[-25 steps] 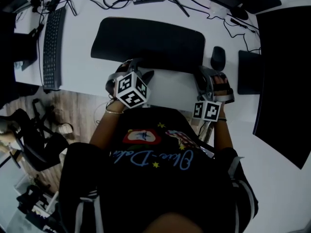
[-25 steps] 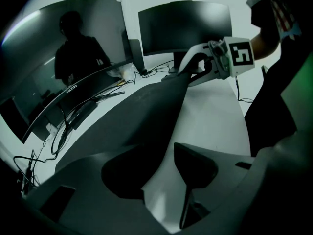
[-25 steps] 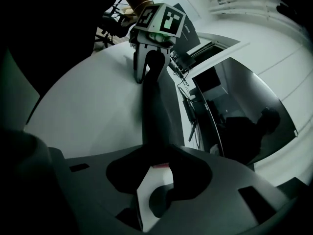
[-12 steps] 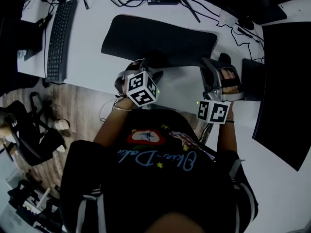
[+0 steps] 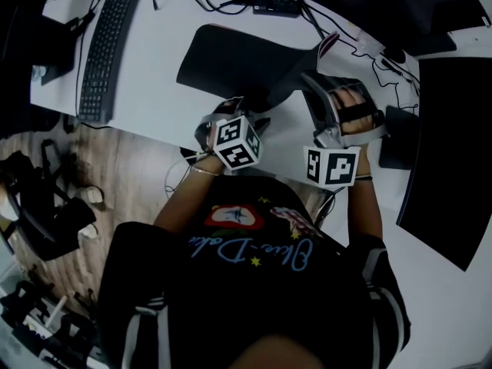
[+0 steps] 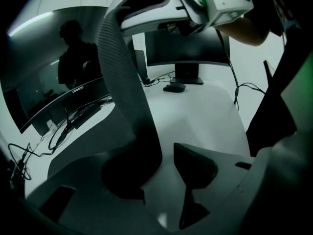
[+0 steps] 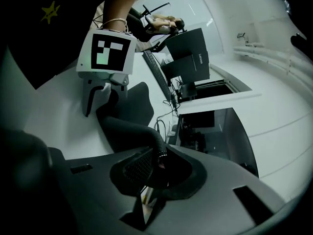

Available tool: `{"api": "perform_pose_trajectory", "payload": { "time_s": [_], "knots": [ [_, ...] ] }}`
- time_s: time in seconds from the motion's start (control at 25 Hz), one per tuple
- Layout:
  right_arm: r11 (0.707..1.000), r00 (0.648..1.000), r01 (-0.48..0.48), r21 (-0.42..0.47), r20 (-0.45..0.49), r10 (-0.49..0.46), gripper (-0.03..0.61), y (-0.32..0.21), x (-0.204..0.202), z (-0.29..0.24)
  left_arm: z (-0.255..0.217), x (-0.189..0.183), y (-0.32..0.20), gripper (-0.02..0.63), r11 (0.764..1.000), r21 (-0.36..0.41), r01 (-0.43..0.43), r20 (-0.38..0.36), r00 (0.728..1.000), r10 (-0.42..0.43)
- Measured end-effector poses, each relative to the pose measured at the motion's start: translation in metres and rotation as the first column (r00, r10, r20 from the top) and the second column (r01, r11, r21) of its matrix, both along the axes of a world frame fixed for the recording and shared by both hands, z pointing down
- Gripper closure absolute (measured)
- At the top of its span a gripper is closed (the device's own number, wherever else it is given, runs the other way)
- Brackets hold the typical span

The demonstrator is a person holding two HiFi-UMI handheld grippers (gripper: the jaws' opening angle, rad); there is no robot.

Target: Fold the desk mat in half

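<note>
We see the black desk mat (image 5: 238, 64) on the white table (image 5: 165, 75), just right of the keyboard (image 5: 108, 52). Its end farthest from the keyboard is lifted and curling over, showing a finely woven underside, while the end nearer the keyboard lies flat. The right gripper's (image 7: 151, 168) fingers have just been closing and now pinch that raised edge. The left gripper's (image 6: 166, 168) fingers stand apart, with the mat rising beside one. We read "Lenovo" on one monitor (image 7: 188, 58) and "coocaa" on another (image 6: 54, 109).
</note>
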State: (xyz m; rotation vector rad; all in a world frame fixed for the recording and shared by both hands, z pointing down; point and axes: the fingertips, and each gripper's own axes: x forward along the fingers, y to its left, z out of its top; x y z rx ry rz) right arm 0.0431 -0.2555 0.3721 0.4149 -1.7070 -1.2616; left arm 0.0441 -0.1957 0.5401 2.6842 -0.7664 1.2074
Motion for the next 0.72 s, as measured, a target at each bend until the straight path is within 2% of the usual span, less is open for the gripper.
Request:
{"api": "perform_pose_trajectory", "payload": {
  "time_s": [0.12, 0.32, 0.56, 0.72],
  "knots": [
    [0.999, 0.999, 0.037, 0.019, -0.006, -0.037, 0.534, -0.006, -0.024, -0.003, -0.005, -0.002, -0.002, 0.434, 1.000, -0.021, 0.014, -0.085, 0.996, -0.016],
    [0.999, 0.998, 0.048, 0.013, 0.039, -0.049, 0.532, -0.019, -0.060, -0.003, -0.017, -0.021, 0.004, 0.434, 0.996, -0.054, 0.066, -0.191, 0.979, -0.075],
    [0.997, 0.996, 0.082, -0.007, 0.044, -0.081, 0.532, -0.024, -0.103, 0.014, -0.029, -0.078, 0.019, 0.436, 0.977, -0.080, 0.195, -0.236, 0.949, -0.209],
    [0.993, 0.993, 0.115, -0.034, 0.029, -0.114, 0.532, -0.024, -0.133, 0.031, -0.036, -0.118, 0.030, 0.437, 0.948, -0.103, 0.301, -0.267, 0.910, -0.318]
  ]
}}
